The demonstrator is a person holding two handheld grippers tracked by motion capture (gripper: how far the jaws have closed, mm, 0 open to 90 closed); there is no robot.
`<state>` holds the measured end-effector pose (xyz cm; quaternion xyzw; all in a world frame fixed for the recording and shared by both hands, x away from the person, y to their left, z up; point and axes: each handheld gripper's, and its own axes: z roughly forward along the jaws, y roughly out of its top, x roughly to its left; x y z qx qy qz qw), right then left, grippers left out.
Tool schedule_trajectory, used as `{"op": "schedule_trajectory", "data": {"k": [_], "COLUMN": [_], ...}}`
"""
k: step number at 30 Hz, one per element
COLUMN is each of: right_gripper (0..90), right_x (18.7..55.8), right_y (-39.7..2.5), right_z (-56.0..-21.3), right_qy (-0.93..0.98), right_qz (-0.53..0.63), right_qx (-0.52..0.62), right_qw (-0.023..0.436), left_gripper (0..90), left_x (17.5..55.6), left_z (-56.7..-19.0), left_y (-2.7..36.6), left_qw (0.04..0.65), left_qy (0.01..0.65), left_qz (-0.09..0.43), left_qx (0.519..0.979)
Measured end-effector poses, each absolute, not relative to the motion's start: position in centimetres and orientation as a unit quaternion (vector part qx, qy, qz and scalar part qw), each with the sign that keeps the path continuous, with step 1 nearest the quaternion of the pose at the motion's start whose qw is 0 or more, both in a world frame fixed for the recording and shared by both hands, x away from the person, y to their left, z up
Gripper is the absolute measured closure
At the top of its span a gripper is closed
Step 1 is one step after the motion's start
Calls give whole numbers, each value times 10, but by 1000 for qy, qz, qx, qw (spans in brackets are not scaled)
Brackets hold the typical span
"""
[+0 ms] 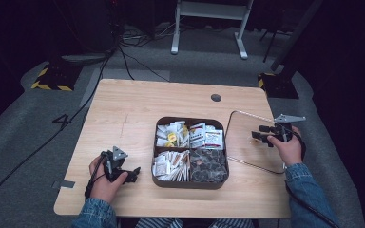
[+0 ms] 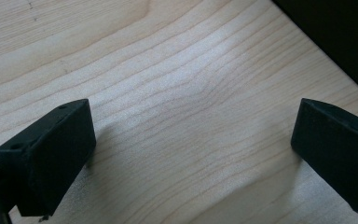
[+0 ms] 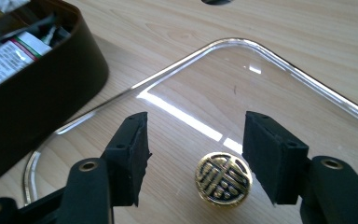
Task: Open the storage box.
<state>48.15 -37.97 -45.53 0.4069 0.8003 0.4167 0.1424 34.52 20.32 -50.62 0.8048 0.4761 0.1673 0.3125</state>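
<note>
The right claw (image 3: 196, 154) is released, its jaws either side of the gold knob (image 3: 223, 179) on the glass lid (image 3: 279, 98), right of the box (image 1: 190, 183). The left claw (image 2: 191, 158), released, hovers over bare counter (image 2: 168, 70) at near left.

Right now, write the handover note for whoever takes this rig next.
Right gripper: open, jaws either side of the gold knob on the clear lid, not yet closed on it.
Left gripper: open, holding nothing, over bare table left of the box.
The brown divided box sits mid-table, uncovered, its four compartments filled with sachets and packets.
The lid lies flat on the table right of the box.
Left, likely: grip the knob, lift the lid, set it on the box.
</note>
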Motion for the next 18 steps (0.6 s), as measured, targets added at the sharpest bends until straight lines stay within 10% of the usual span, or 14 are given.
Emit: {"op": "schedule_trajectory", "data": {"k": [18], "right_gripper": [513], "right_x": [459], "right_y": [-347], "right_z": [-411], "right_qy": [795], "right_qz": [454], "right_qx": [377], "right_qw": [139], "left_gripper": [1], "left_x": [345], "left_z": [-506], "left_y": [202], "left_qw": [311], "left_qy": [479], "left_qz": [169], "left_qx": [803]}}
